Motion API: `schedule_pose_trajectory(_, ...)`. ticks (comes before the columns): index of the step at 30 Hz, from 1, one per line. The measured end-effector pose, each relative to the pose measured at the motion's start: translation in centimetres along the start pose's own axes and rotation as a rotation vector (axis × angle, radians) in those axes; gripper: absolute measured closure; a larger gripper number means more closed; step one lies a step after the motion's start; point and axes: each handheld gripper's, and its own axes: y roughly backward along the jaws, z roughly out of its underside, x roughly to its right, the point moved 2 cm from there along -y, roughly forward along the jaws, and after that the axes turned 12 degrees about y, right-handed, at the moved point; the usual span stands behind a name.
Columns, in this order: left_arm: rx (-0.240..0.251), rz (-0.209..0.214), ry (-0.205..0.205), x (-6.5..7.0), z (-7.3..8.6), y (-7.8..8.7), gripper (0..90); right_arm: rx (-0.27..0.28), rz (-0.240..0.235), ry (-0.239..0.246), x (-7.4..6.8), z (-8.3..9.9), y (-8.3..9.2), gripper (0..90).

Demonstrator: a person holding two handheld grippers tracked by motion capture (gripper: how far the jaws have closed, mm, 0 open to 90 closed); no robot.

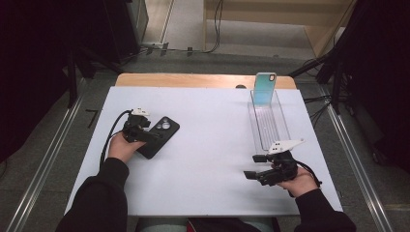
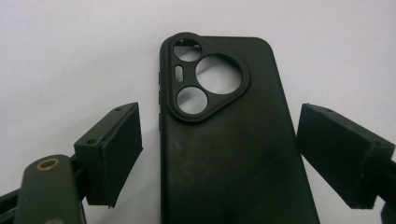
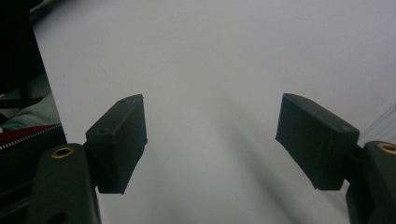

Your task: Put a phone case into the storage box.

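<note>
Left gripper [image 2: 219,154] straddles the black case [image 2: 229,140], jaws spread and not yet touching. Next, I judge, it must squeeze the sides. Right gripper [image 1: 252,166] waits open.

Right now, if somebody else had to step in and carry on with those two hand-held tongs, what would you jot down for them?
Left tongs: open, straddling the black phone case, pads not yet touching it.
Right tongs: open, nothing between them, over bare white table.
Things: black case lies flat, camera cutouts up, at the left of the table. A clear tray sits at the right, with a teal phone case standing at its far end.
Done: teal case appears already in the tray.
Left: grip the black case; probably move it to the tray as well.
</note>
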Motion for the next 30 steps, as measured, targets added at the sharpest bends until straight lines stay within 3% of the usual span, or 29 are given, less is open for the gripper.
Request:
schedule_pose_trajectory(7,-0.01,-0.022,-0.013,0.0,0.5,-0.7,12.5,-0.001,0.007,-0.002,0.0,0.0,0.0,22.7)
schedule_pose_trajectory(12,-0.002,0.001,0.027,0.0,0.7,-1.1,11.5,-0.005,0.006,-0.004,0.0,0.0,0.0,22.7)
schedule_pose_trajectory(18,0.001,0.005,0.019,0.2,0.9,-1.0,11.9,-0.004,0.008,-0.001,0.0,0.0,0.0,22.7)
schedule_pose_trajectory(21,0.002,-0.003,-0.006,0.5,1.1,-1.1,10.7,-0.005,0.01,-0.004,0.0,0.0,0.0,22.7)
schedule_pose_trajectory(22,0.0,-0.025,-0.044,0.8,1.2,-1.3,10.4,-0.005,0.01,-0.004,0.0,0.0,0.0,22.7)
schedule_pose_trajectory(25,-0.004,-0.04,-0.066,1.0,1.3,-1.4,10.1,-0.004,0.01,-0.004,0.0,0.0,0.0,22.7)
schedule_pose_trajectory(30,0.01,-0.045,-0.052,1.0,1.4,-1.4,10.0,-0.008,0.009,-0.004,0.0,0.0,0.0,22.7)
